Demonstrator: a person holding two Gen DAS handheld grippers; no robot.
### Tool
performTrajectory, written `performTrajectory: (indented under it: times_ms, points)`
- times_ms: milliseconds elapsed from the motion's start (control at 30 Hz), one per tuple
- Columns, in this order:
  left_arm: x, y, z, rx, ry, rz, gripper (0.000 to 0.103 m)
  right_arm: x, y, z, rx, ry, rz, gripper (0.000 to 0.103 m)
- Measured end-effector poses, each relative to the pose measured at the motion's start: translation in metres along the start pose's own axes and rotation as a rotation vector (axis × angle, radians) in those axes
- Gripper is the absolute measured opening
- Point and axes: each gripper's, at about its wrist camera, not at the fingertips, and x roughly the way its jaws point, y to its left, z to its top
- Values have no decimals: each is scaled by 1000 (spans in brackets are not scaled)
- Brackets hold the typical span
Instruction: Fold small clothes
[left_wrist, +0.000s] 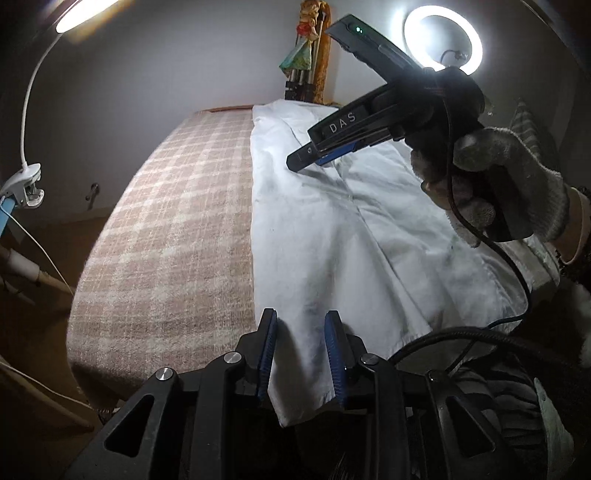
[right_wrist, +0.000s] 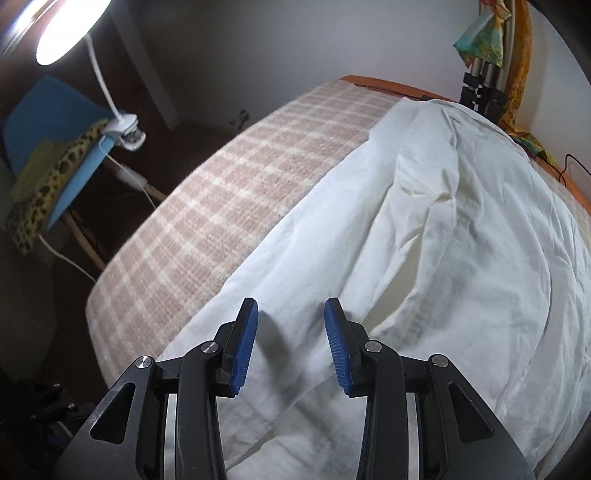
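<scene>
A white garment (left_wrist: 332, 240) (right_wrist: 443, 221) lies spread and creased along the right half of a table under a pink plaid blanket (left_wrist: 166, 240) (right_wrist: 240, 184). At its near hem my left gripper (left_wrist: 301, 321) stands open. The cloth shows in the gap, and the blue pads (left_wrist: 267, 347) do not press on it. Farther up the garment a gloved hand (left_wrist: 509, 184) holds my right gripper (left_wrist: 306, 158), tips just above the cloth. In the right wrist view this gripper (right_wrist: 291, 314) is open over a fold near the garment's left edge, with nothing held.
A ring light (left_wrist: 443, 40) and a tripod draped in colourful cloth (left_wrist: 306, 48) (right_wrist: 484, 37) stand behind the table. Left of it a clamp lamp (right_wrist: 125, 129) is fixed to a blue chair (right_wrist: 66, 110) bearing a leopard-print cloth (right_wrist: 48, 177). A black cable (left_wrist: 517, 266) hangs at the right.
</scene>
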Motion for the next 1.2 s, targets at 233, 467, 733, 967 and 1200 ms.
performTrajectory:
  times_ms: [233,467,733,967,1200]
  points:
    - [1,-5,-5,37,2,38,25,10,-1,-12,29,9,-16,36]
    - [-36,-4,11,-4,-78,34,27,-46,-12,-25,76,-94,-4,49]
    - [-84,-30,38,-7,-198,-35,39,-131,-63,-70,191,-226,-38,53]
    - [-90,-93,56,83,-221,-131,43,-202,-130,-141,333,-292,-142,53]
    - [-78,-166,65,183,-218,-196,46,-254,-185,-215,448,-315,-233,54]
